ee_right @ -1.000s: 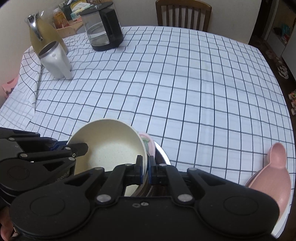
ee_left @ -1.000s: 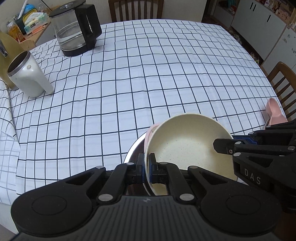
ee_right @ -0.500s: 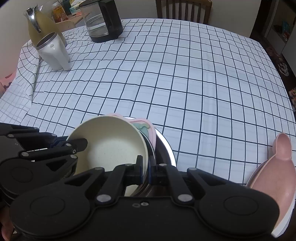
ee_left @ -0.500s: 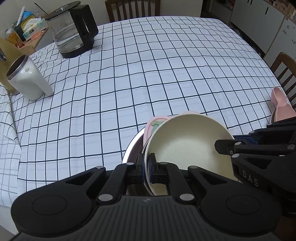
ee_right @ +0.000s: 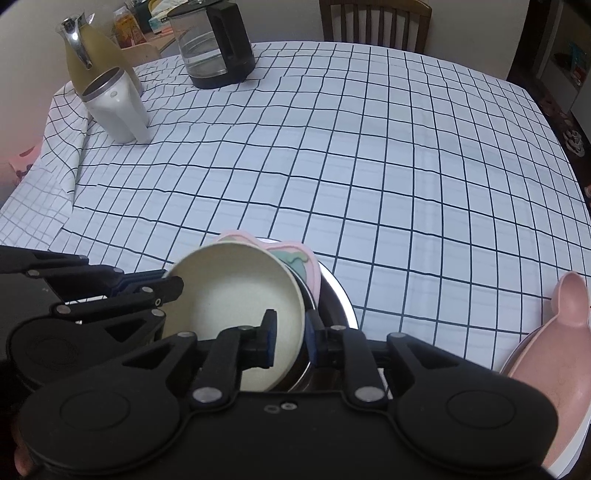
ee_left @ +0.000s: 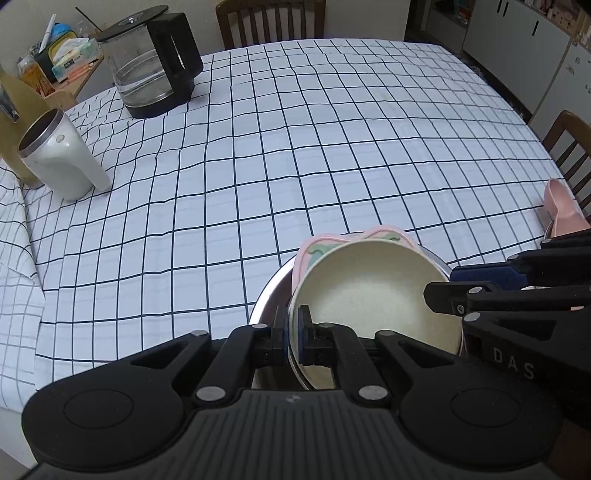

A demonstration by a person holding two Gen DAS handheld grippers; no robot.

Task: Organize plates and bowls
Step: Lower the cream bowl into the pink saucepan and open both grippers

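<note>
A cream bowl (ee_left: 373, 291) lies tilted on a pink plate (ee_left: 321, 243) with a green pattern, both inside a steel bowl (ee_left: 266, 306) on the checked tablecloth. My left gripper (ee_left: 293, 339) is shut on the cream bowl's near rim. From the right wrist view, the cream bowl (ee_right: 232, 291) has its right rim between the jaws of my right gripper (ee_right: 291, 338). Those jaws are opening, and a gap shows beside the rim. The pink plate (ee_right: 295, 258) and steel bowl (ee_right: 340, 302) show behind it. The left gripper (ee_right: 171, 280) reaches in from the left.
A pink ear-shaped dish (ee_right: 554, 350) lies at the table's right edge. A glass coffee pot (ee_left: 155, 70), a white jug (ee_left: 59, 155) and a yellow flask (ee_right: 92, 55) stand at the far left. Wooden chairs (ee_left: 269, 18) stand around the table.
The right gripper's jaws have parted from the cream bowl's rim, which they were shut on before. The left gripper still clamps the bowl. More of the pink plate shows behind the bowl.
</note>
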